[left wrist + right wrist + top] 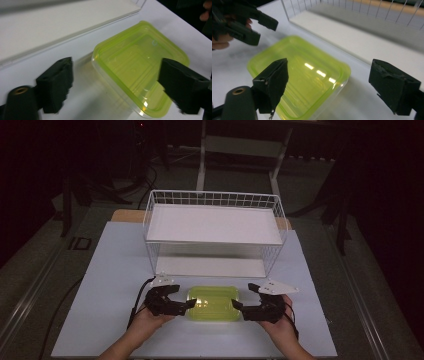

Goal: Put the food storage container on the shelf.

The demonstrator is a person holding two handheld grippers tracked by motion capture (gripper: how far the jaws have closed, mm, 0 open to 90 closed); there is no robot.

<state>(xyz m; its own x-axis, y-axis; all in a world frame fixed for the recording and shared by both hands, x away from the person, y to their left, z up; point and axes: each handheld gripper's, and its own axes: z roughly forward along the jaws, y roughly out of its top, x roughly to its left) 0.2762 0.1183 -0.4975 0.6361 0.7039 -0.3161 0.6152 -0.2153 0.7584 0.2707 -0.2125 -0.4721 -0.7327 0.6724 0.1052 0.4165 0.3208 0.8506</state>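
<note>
- Green lidded container [213,303]: lower centre of the high view, on the pale table [110,270], just below the white wire basket [215,227].
- Left gripper [184,296]: jaws spread, at the container's left end (contact unclear).
- Right gripper [243,296]: jaws spread, at its right end.

Surface [110,285]: pale, matte white sheet, lit from above, dark floor around it. Directly on it: a white wire shelf rack [215,232] at the far middle, with its lower board near the sheet, and a lime-green lidded plastic container [213,303] lying flat just in front of the rack, toward the near edge.
</note>
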